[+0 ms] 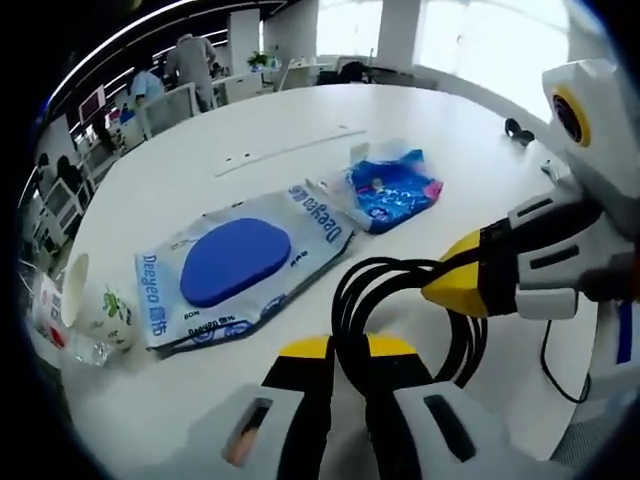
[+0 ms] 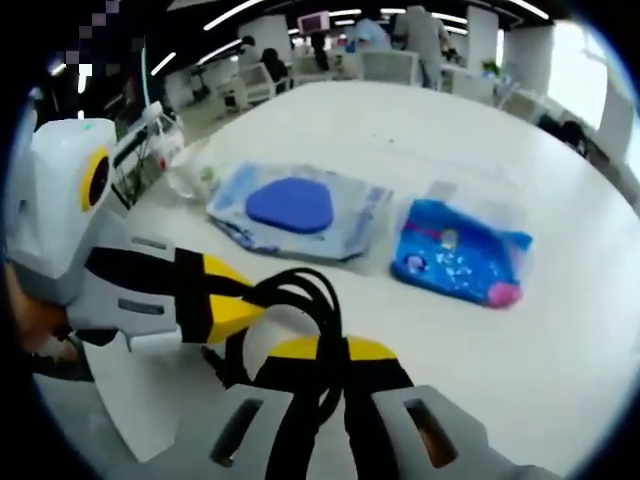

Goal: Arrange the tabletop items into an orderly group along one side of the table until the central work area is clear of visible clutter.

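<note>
We grip the coiled black cable (image 1: 400, 300) with both: the left hand-held gripper (image 1: 348, 350) and right hand-held gripper (image 2: 332, 352) each clench it above the worktop (image 1: 200, 160). Pulling apart could unravel the coil, dragging loops across the blue mouse-pad packet (image 1: 240, 265).

The cable (image 1: 400, 300) runs behind both grippers, hiding its ends. The cup (image 1: 95, 305) is cut by the left edge. Print on the blue packet (image 2: 455, 255) blurs.

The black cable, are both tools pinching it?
Touching. In the left gripper view the left tool and right tool both clamp the black cable; the right gripper view shows the same double grip.
</note>
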Available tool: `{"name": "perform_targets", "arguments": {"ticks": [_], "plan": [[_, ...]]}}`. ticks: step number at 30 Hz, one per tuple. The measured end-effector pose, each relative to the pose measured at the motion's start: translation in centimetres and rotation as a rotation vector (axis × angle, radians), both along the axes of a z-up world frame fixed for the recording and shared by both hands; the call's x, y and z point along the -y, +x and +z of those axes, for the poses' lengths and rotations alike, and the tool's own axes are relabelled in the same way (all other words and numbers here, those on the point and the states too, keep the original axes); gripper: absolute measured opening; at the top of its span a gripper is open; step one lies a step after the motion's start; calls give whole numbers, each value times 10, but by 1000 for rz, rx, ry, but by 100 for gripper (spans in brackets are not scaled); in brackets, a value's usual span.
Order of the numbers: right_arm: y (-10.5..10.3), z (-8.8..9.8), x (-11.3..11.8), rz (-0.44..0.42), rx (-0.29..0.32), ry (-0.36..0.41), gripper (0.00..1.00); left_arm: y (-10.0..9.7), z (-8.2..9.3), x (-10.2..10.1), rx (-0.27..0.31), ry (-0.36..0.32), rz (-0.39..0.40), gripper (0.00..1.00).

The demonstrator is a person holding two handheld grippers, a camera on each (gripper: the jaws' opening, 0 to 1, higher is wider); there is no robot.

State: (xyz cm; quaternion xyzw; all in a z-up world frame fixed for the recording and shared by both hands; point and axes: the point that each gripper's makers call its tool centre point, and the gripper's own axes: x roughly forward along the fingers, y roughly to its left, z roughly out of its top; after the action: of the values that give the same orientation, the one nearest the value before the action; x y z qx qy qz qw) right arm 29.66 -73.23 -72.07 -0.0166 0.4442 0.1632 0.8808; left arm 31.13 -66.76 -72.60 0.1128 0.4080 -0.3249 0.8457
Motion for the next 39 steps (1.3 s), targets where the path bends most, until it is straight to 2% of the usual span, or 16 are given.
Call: {"name": "perform_targets", "arguments": {"ticks": [20, 31, 39], "plan": [[9, -13, -3, 17, -5, -50, 4, 7, -13, -5, -29, -6, 28, 8], [11, -17, -2, 31, 14, -82, 5, 10, -15, -3, -27, -12, 28, 8], [11, -19, -2, 116, 43, -136, 7, 10, -16, -2, -6, -11, 14, 8]]}}
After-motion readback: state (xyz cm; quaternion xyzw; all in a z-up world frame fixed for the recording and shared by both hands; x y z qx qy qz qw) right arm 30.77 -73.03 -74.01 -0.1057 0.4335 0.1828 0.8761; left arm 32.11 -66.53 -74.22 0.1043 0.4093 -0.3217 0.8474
